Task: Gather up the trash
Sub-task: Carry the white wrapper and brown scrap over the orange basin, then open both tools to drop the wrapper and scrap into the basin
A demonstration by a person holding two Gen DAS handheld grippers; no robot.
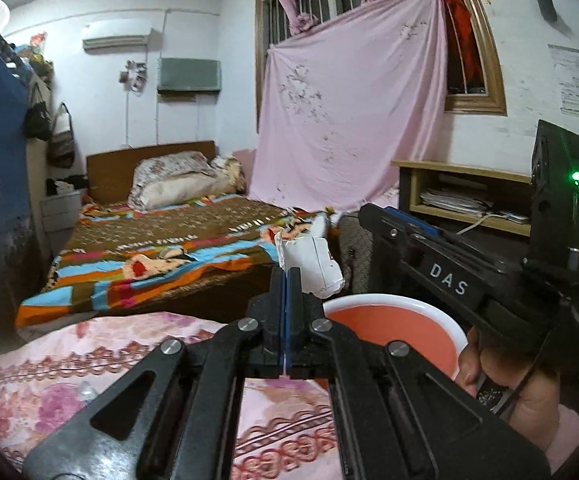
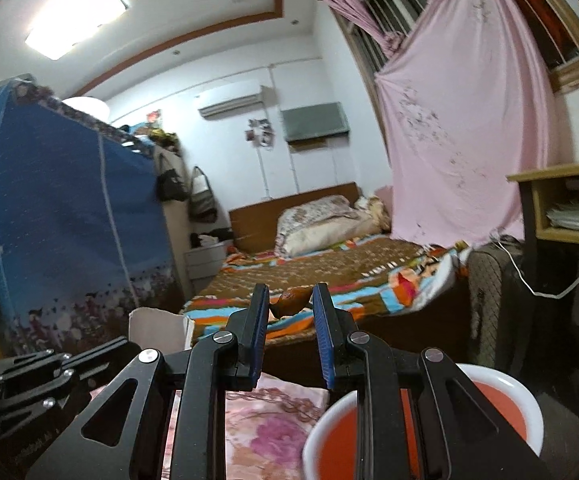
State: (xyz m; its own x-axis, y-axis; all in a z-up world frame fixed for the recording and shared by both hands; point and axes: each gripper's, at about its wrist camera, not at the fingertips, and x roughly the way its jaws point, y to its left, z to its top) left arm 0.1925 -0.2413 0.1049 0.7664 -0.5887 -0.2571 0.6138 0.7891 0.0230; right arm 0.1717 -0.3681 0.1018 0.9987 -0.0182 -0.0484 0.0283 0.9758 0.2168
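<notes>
My left gripper (image 1: pixel 289 274) is shut, and a crumpled white paper pack (image 1: pixel 315 262) sticks up from its tips. The right wrist view shows that same pack (image 2: pixel 157 326) above the left gripper (image 2: pixel 125 346) at lower left. My right gripper (image 2: pixel 289 300) is shut on a small brown scrap (image 2: pixel 293 299) that sits between its blue pads. From the left wrist view the right gripper (image 1: pixel 365 214) reaches in from the right, held by a hand (image 1: pixel 529 396). A red bin with a white rim (image 1: pixel 389 300) stands just below both grippers, and its rim (image 2: pixel 501 376) lies under the right gripper's arm.
A pink floral quilt (image 1: pixel 89 368) lies below the grippers. Ahead is a bed with a striped brown blanket (image 1: pixel 161 252) and a pillow (image 1: pixel 177 180). A pink sheet (image 1: pixel 349 120) hangs over the window. A wooden shelf (image 1: pixel 469 196) stands at the right, a blue fabric wardrobe (image 2: pixel 69 220) at the left.
</notes>
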